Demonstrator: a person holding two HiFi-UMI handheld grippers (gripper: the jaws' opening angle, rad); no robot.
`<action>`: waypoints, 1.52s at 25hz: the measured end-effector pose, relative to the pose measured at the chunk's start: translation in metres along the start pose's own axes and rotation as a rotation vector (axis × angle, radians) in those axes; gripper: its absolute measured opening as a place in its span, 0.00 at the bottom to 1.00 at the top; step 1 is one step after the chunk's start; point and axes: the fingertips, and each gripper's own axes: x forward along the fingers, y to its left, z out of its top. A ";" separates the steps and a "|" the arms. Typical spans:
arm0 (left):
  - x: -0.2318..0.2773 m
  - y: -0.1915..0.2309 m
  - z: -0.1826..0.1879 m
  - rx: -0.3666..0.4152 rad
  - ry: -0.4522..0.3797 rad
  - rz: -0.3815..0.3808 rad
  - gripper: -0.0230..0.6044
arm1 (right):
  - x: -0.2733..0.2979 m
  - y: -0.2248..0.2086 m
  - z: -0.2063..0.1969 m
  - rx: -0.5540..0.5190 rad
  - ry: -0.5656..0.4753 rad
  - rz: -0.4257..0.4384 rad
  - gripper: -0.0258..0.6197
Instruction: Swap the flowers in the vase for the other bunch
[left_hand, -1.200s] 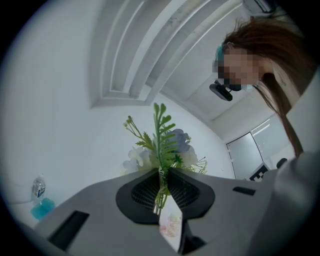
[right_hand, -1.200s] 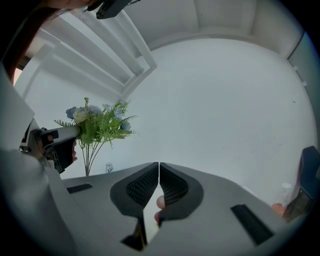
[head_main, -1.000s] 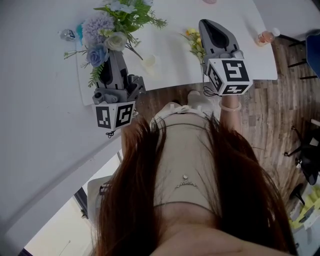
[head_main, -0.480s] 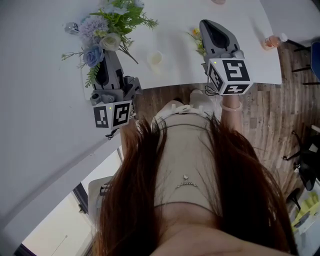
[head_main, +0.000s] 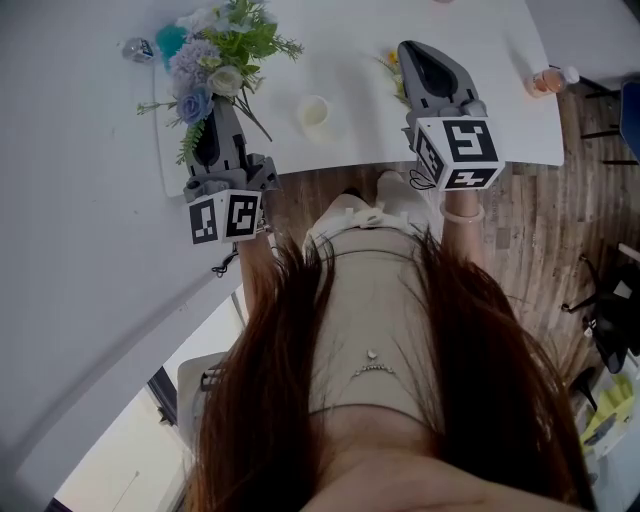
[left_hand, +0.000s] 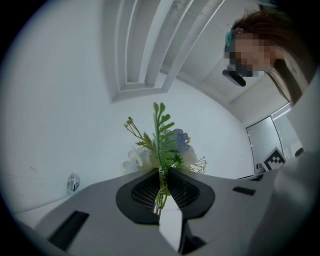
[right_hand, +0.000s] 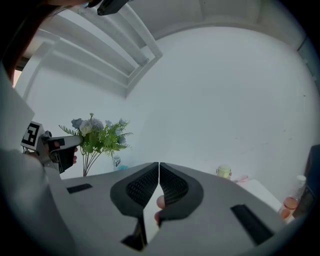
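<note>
A bunch of blue and white flowers with green leaves (head_main: 212, 60) is clamped by its stems in my left gripper (head_main: 216, 115), held over the left part of the white table (head_main: 470, 20). In the left gripper view the jaws of that gripper (left_hand: 161, 172) pinch the green stems, and the bunch (left_hand: 167, 145) rises beyond them. My right gripper (head_main: 418, 50) is shut with nothing in it; its jaws (right_hand: 159, 167) meet. A few yellow flowers (head_main: 392, 68) peek out beside it, mostly hidden. A small pale cup-like vessel (head_main: 315, 112) stands between the grippers.
An orange bottle (head_main: 550, 78) stands at the table's right end. A small clear bottle (head_main: 135, 48) and a teal item (head_main: 170, 40) sit at the far left. The table's near edge (head_main: 340, 170) borders a wooden floor. A pale jar (right_hand: 224, 171) shows in the right gripper view.
My left gripper has sunk with the blue and white bunch and drifted slightly left, away from the pale vessel. The right gripper has hardly shifted and stays shut.
</note>
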 end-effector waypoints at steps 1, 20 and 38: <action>-0.001 0.005 -0.004 -0.004 0.013 0.005 0.11 | 0.000 0.002 -0.001 -0.001 0.005 -0.001 0.08; 0.009 0.059 -0.107 -0.051 0.277 0.074 0.11 | 0.014 0.008 -0.024 -0.026 0.095 -0.031 0.08; 0.015 0.091 -0.193 -0.093 0.489 0.094 0.11 | 0.017 0.009 -0.040 -0.080 0.169 -0.065 0.08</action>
